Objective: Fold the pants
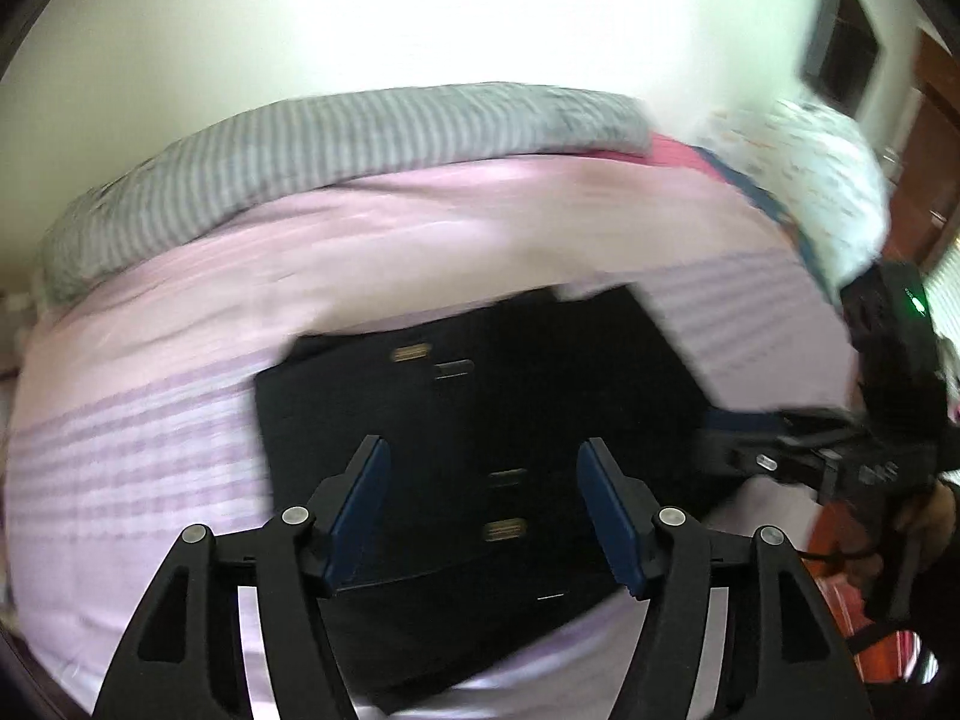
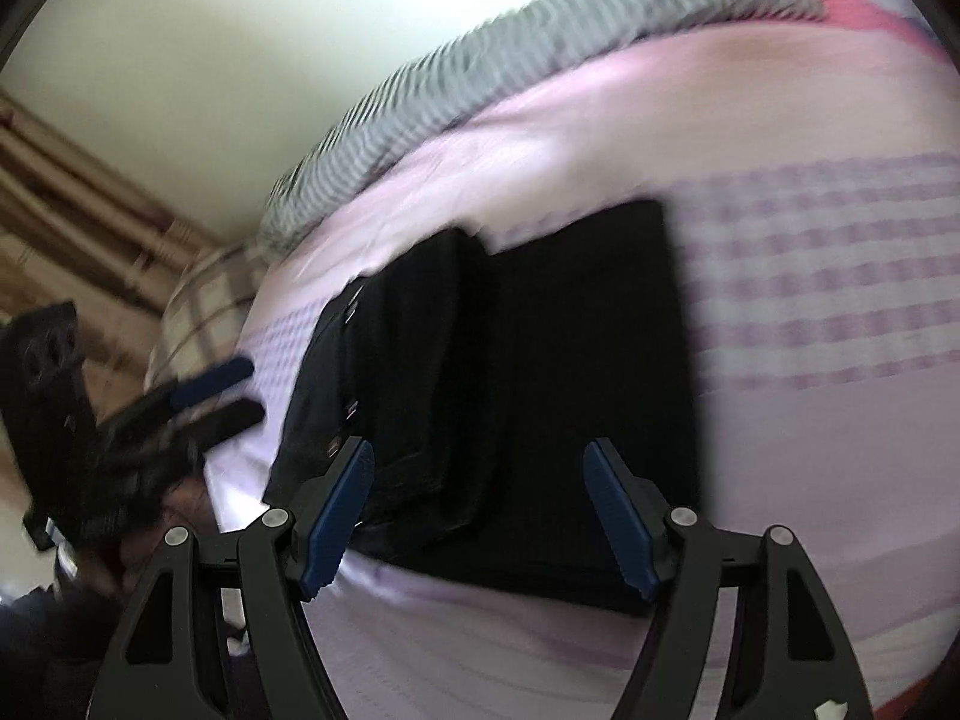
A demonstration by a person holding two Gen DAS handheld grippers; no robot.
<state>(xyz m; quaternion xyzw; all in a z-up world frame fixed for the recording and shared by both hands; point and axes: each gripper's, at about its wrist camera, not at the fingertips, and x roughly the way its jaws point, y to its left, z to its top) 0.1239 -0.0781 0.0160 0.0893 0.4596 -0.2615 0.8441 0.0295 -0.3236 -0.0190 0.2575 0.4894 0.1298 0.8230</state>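
A bed fills both views, spread with a pink sheet banded in faint purple checks, and a pale wall rises behind it. My left tool hangs above the black pants, its blue pads spread wide with nothing pressed between them; they frame the dark cloth without touching it. My right tool is likewise spread, empty, its pads apart over the near edge of the same pants. The pants lie folded into a compact dark block in the middle of the bed, with a thicker rolled layer along one side in the right wrist view and small pale tags showing on the cloth in the left one. From the left wrist view my right tool shows at the pants' right edge; from the right wrist view my left tool sits just left of them. Farther off, a grey striped blanket is bunched along the far side of the bed, and a white patterned pillow rests at the far corner. Everything is blurred.
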